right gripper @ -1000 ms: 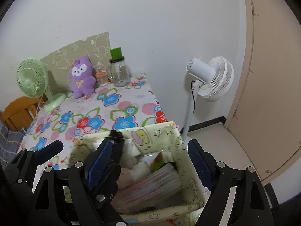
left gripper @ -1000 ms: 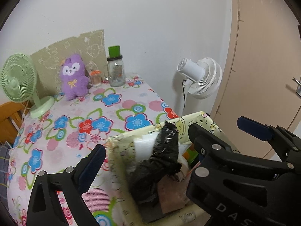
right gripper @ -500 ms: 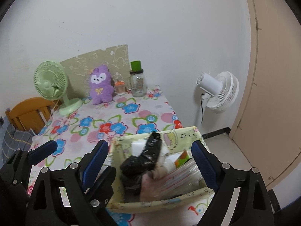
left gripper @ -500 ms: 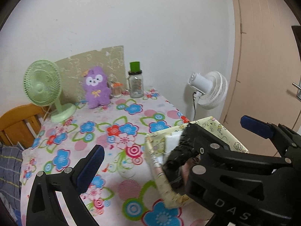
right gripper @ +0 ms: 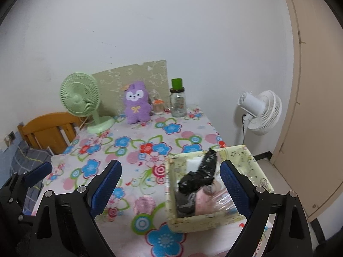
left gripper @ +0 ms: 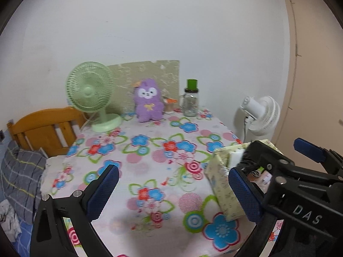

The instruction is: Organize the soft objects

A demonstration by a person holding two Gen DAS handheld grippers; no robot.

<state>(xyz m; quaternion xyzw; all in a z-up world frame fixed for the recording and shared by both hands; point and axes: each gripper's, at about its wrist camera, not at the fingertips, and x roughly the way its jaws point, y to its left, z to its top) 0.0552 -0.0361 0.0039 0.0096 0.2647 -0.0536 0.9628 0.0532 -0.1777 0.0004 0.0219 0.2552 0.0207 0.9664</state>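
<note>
A purple plush toy (left gripper: 148,100) (right gripper: 136,102) sits upright at the far edge of the flowered table (left gripper: 150,171). A pale yellow patterned box (right gripper: 214,218) (left gripper: 223,184) stands at the near right corner, holding a black plastic bag (right gripper: 201,171) and other packets. My left gripper (left gripper: 171,190) is open and empty over the near table. My right gripper (right gripper: 171,184) is open and empty, its right finger over the box, and it also shows in the left wrist view (left gripper: 278,184).
A green desk fan (left gripper: 90,90), a small orange-lidded jar (left gripper: 170,105) and a green-lidded glass jar (left gripper: 190,100) stand along the back by a beige board. A white floor fan (left gripper: 260,115) stands right of the table. A wooden chair (left gripper: 45,128) is at left.
Both grippers have pulled back and up from the box. The whole table has come into view and the box now sits lower right. Both stay open.
</note>
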